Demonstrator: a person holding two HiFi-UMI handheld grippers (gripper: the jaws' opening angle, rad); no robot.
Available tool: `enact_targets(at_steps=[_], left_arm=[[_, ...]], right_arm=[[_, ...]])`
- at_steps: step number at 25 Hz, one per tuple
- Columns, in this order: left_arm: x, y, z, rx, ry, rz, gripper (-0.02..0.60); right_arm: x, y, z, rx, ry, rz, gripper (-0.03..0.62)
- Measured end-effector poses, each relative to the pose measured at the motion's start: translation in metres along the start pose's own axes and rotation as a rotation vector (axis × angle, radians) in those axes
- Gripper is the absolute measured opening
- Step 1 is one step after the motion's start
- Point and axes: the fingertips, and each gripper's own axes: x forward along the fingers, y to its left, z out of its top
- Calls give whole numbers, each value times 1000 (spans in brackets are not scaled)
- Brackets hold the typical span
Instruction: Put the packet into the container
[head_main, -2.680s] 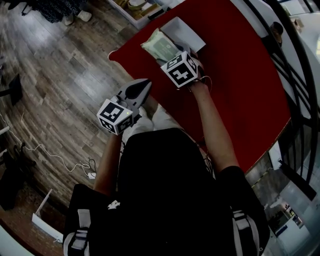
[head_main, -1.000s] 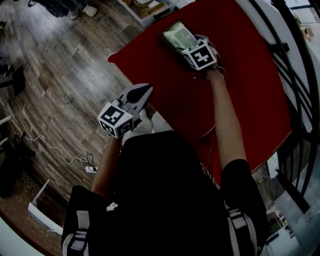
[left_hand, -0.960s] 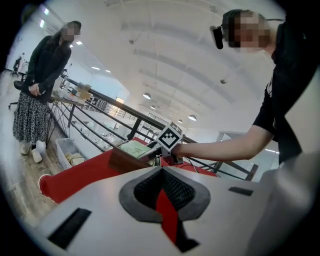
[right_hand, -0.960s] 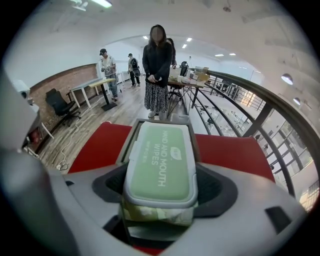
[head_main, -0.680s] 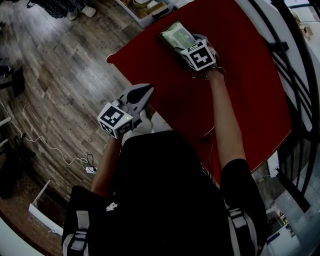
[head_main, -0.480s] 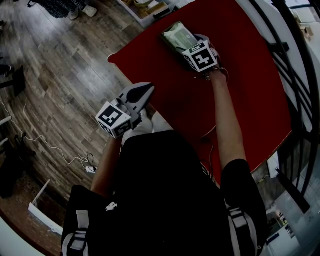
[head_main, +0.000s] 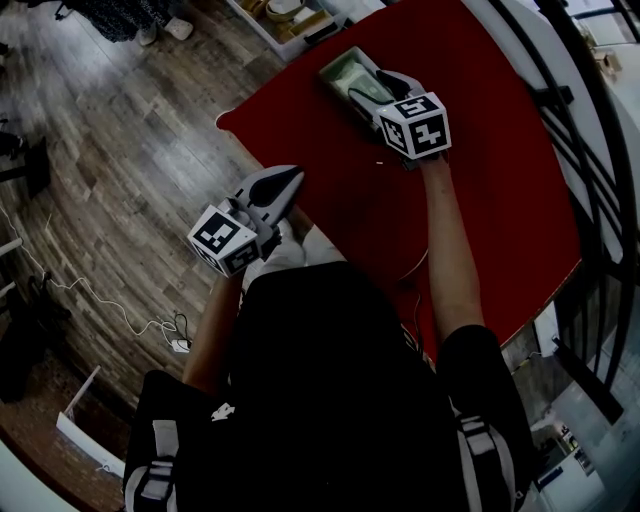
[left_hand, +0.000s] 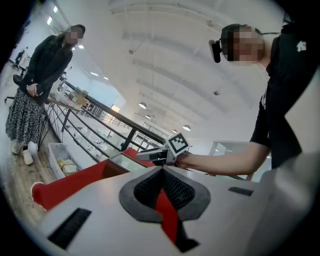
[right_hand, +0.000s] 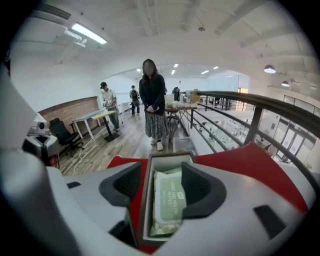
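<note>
looking steeply down on a wooden plank floor (head_main: 120, 180), with a red table (head_main: 480, 200) across the upper right and a dark railing (head_main: 600, 150) along its right side. beyond the table's far end, a standing person (right_hand: 154, 100) in a long skirt, next to a pale crate (head_main: 285, 15) on the floor. nearer, off the table's near corner and over the floor, the left gripper (head_main: 288, 177): jaws pressed together at the tips, nothing between them. over the table's far end, the right gripper (head_main: 383, 88), tilted downward: jaws apart, having just been closing, pads touching nothing. directly below, framed between those jaws, the open container (right_hand: 170, 162) on the red top. flat inside it, the green packet (right_hand: 169, 197), printed face up, clear of both pads.
</note>
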Motion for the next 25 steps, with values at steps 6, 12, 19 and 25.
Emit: enact_targets(at_steps=[6, 12, 19, 25], left_arm=[[-11, -10, 24, 57, 6, 5, 5], [-20, -21, 44, 118, -51, -15, 5], [-34, -48, 60, 190, -79, -66, 5], [-45, -73, 73, 214, -72, -63, 5]], right_arm=[[-67, 44, 42, 28, -251, -11, 61], [-123, 85, 50, 124, -389, 36, 28], [-164, 130, 21, 264, -495, 19, 20], [-191, 166, 20, 237, -561, -6, 20]])
